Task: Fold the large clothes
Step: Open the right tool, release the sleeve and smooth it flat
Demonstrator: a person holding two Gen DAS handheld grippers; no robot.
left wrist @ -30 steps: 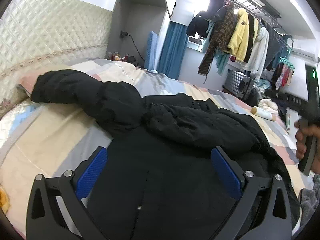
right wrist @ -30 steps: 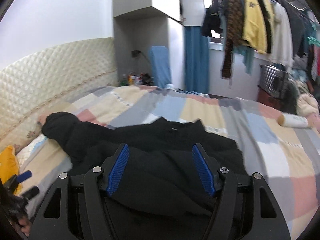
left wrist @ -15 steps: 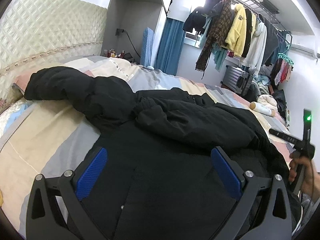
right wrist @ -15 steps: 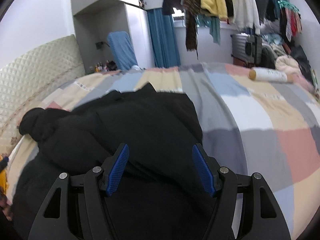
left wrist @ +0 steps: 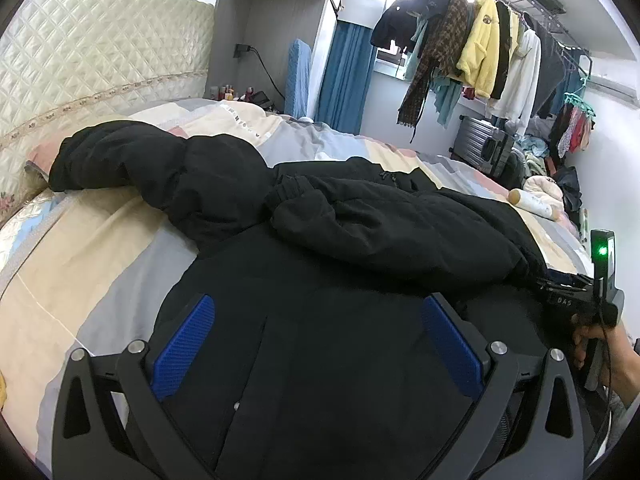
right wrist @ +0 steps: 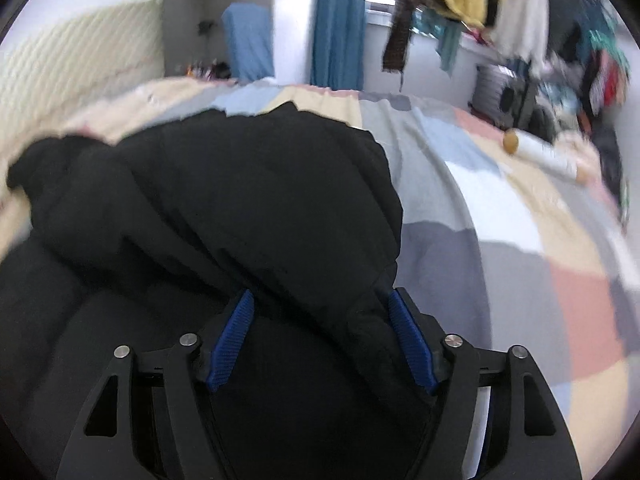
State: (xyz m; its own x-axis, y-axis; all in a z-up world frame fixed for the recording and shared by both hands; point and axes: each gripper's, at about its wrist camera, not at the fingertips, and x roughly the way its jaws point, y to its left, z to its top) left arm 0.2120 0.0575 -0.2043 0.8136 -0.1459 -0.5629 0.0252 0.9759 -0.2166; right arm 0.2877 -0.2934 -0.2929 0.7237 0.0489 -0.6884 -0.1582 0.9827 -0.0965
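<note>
Black puffer jacket point(left wrist: 328, 264) lies spread across the patchwork bed point(left wrist: 80, 248), bulky and creased, one sleeve stretched toward ten o'clock, the other folded over the chest. Left tongs point(left wrist: 320, 344) hang wide open above the jacket's body, gripping nothing. Right tongs point(right wrist: 320, 340) are part open, jaws just widening, a fold of jacket bunched between the blue pads point(right wrist: 234, 338).

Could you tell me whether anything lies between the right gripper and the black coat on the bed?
Nothing visible does. The right gripper is down at the black coat, a puffy fold of it sitting between the open jaws, which have just opened a little wider. The bottle lies well off on the quilt.
</note>
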